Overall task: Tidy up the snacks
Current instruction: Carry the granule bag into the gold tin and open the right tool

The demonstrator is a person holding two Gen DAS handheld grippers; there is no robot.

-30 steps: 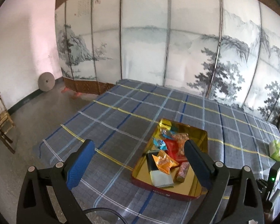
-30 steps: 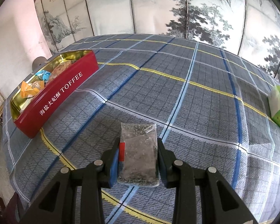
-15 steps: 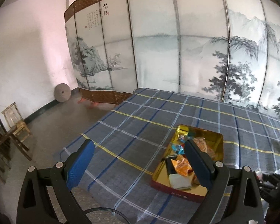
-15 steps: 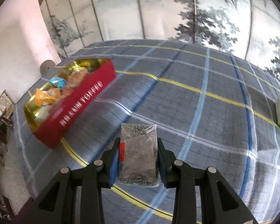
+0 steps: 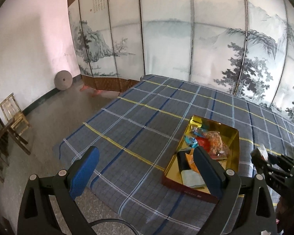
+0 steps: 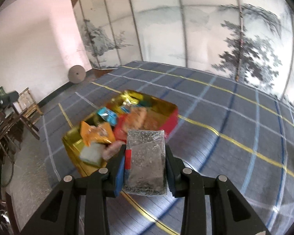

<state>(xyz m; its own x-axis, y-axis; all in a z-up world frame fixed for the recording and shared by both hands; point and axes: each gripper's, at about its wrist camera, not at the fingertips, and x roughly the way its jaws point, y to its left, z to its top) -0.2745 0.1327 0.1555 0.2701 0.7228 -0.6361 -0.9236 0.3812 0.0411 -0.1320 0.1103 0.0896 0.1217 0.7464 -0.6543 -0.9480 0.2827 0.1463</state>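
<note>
The right gripper [image 6: 145, 168] holds a clear packet [image 6: 145, 160] of dark speckled snack, its jaws pressed against the packet's two sides; a small red tag shows on the packet's left edge. The packet is up in the air, near the front right corner of the tin [image 6: 170, 121], not yet inside it. The tin is red outside and gold inside and rests on the table [image 6: 235, 129], which is covered with a grey plaid cloth crossed by blue and yellow lines. Inside the tin lie an orange packet [image 6: 96, 135], a blue packet [image 6: 107, 115], a red packet [image 6: 120, 130] and a pale packet [image 6: 91, 153], all blurred in the right wrist view. The left gripper [image 5: 145, 168] is empty, its jaws spread wide, hanging above the near edge of the table just left of the tin [image 5: 234, 148]. A painted folding screen [image 5: 186, 39] stands behind the table.
</note>
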